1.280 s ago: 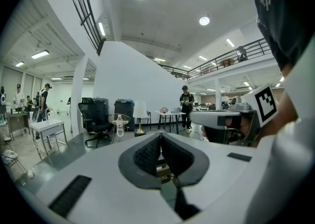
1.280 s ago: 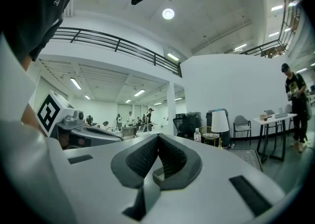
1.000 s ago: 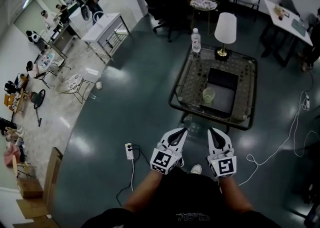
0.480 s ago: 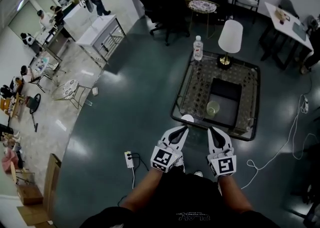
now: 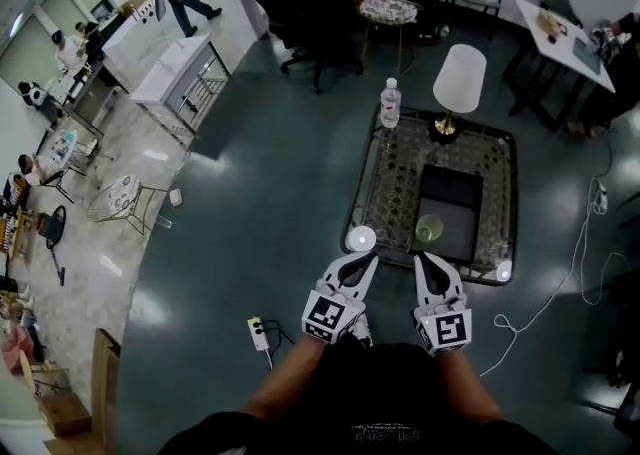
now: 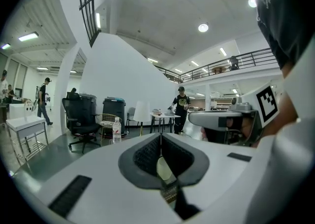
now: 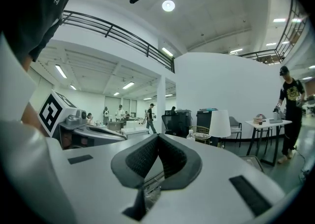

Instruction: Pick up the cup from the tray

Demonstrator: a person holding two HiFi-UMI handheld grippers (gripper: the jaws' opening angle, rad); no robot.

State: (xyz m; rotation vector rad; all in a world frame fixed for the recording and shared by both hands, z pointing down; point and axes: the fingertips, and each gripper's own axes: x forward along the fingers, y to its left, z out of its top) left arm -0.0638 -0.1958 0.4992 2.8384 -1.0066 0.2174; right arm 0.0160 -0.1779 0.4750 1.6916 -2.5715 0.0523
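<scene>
The left gripper (image 5: 362, 263) is holding its jaws pressed together with nothing between them; in its own view the dark pads (image 6: 146, 155) are meeting at the tip. The right gripper (image 5: 424, 261) is sitting closed and empty as well, its pads (image 7: 142, 156) touching at the tip. Both hands are hiding under the marker cubes, so only the bare forearms are showing, running back toward 6 o'clock into a dark shirt. The two grippers are pointing toward 12 o'clock, side by side and level, hovering over the floor just short of the near edge of the glass table (image 5: 380, 183).

The cup (image 5: 428, 231) is standing upright on the near part of the dark tray (image 5: 450, 193), at 12 o'clock from the right gripper and apart from it (it is too small to tell whether anything is inside). In both gripper views the gripper bodies are covering the cup and tray.

A bright round patch (image 5: 360, 239) is sitting at the table's 7 o'clock corner; whether it is an object or a glint cannot be told. A bottle (image 5: 390, 103) is standing at the 11 o'clock corner, a lamp (image 5: 460, 78) near 12 o'clock.
</scene>
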